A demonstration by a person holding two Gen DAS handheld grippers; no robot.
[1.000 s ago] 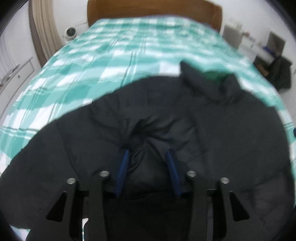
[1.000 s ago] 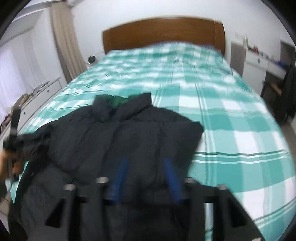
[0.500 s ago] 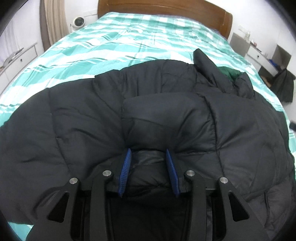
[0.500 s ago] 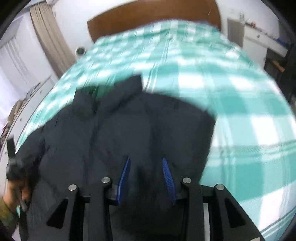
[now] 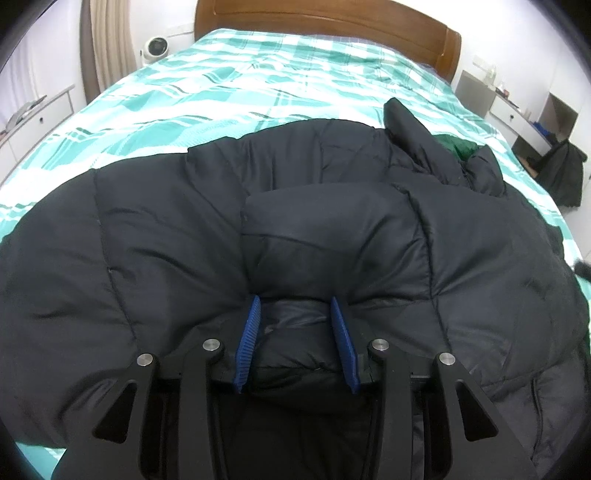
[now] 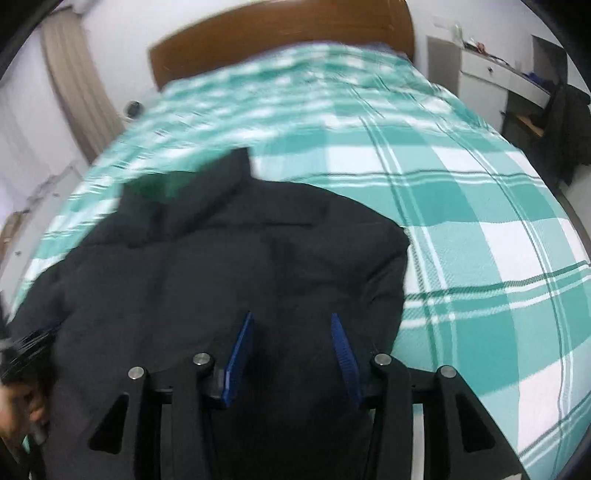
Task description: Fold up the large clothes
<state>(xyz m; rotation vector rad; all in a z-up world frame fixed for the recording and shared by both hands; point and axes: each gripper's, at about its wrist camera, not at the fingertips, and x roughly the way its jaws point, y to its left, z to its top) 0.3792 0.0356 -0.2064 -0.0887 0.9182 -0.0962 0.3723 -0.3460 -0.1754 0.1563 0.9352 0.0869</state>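
Observation:
A black puffer jacket (image 5: 147, 240) lies spread on the green-and-white checked bed (image 5: 258, 74), its collar with green lining (image 5: 454, 144) toward the headboard. My left gripper (image 5: 294, 306) is shut on a puffy fold of the jacket near its hem, and the fabric bulges between the blue pads. In the right wrist view the jacket (image 6: 221, 258) fills the lower left. My right gripper (image 6: 291, 321) hovers over its right side with its jaws opening. The fabric lies under them and the pads do not press on it. A hand (image 6: 18, 406) shows blurred at the left edge.
A wooden headboard (image 5: 332, 22) closes the far end of the bed. A white desk (image 5: 509, 110) and a dark garment on a chair (image 5: 565, 173) stand to the right. A small white fan (image 5: 155, 48), a curtain and white drawers (image 5: 33, 118) are on the left.
My left gripper has sunk toward the bed with the jacket fold still in it. My right gripper's jaws have spread apart and come off the fabric.

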